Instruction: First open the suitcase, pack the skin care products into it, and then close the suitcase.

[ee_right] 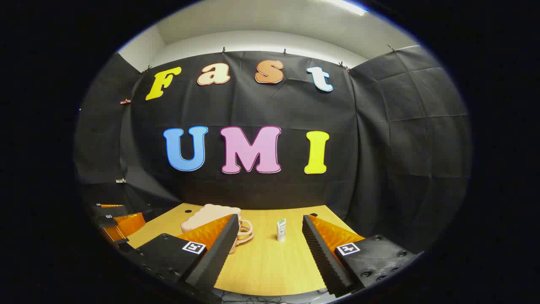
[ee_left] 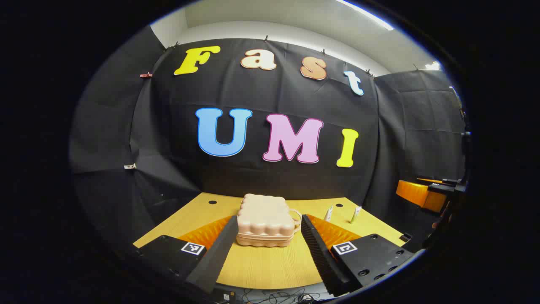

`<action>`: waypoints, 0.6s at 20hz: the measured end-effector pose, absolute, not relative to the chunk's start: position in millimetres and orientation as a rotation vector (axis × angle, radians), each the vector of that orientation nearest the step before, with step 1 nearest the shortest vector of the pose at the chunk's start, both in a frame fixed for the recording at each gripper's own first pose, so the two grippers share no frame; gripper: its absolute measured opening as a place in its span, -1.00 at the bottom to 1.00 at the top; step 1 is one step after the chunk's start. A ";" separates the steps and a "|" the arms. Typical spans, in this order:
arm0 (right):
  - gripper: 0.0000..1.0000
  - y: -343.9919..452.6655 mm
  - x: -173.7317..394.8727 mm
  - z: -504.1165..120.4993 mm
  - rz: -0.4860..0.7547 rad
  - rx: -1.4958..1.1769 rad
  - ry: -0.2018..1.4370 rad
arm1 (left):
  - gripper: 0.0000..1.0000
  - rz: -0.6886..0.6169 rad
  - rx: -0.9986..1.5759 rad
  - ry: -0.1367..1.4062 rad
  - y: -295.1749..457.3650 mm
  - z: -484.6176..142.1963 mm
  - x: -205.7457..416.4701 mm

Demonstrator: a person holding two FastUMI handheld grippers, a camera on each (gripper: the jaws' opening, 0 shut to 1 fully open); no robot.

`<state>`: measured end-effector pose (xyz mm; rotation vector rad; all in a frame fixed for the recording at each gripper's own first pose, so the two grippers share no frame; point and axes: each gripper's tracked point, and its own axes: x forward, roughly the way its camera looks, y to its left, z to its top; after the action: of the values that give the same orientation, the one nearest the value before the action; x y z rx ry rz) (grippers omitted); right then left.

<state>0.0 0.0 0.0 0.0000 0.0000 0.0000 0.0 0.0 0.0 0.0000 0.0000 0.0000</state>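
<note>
Suitcase shut, nothing packed yet

Suitcase first: the small pale-pink hard-shell suitcase with a scalloped, biscuit-like lid [ee_left: 264, 220] lies flat and closed near the middle of the light wooden table [ee_left: 270, 266], its looped handle [ee_left: 296, 219] turned toward the right. Two slim white skin care tubes [ee_left: 328, 213] stand upright just beside it on the right, apart from the case; in the right gripper view one tube [ee_right: 281, 229] stands between the fingers, farther off.

The left gripper [ee_left: 266, 253] is released, jaws wide, framing the case without touching it. The right gripper [ee_right: 266, 251] is likewise spread and empty.

The shell looks rigid and smooth, probably light and liable to slide on the wood, so one gripper should likely steady the base while the other lifts the lid at the seam along the front edge. The tubes look light and easy to topple; pinching each at mid-body seems safest.
</note>
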 end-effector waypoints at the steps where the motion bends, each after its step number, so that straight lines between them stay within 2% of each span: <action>1: 0.92 -2.2 0.7 -1.6 -0.001 0.003 0.005 | 0.89 0.003 0.000 0.003 -0.2 -0.4 1.0; 12: 0.92 -29.5 29.7 -16.7 0.010 0.017 0.069 | 0.89 -0.037 0.012 0.048 -40.7 -6.1 34.4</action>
<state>29.7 -29.5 -16.7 0.0174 0.0688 0.0097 34.4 -40.7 -6.1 0.0117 0.0479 -0.0367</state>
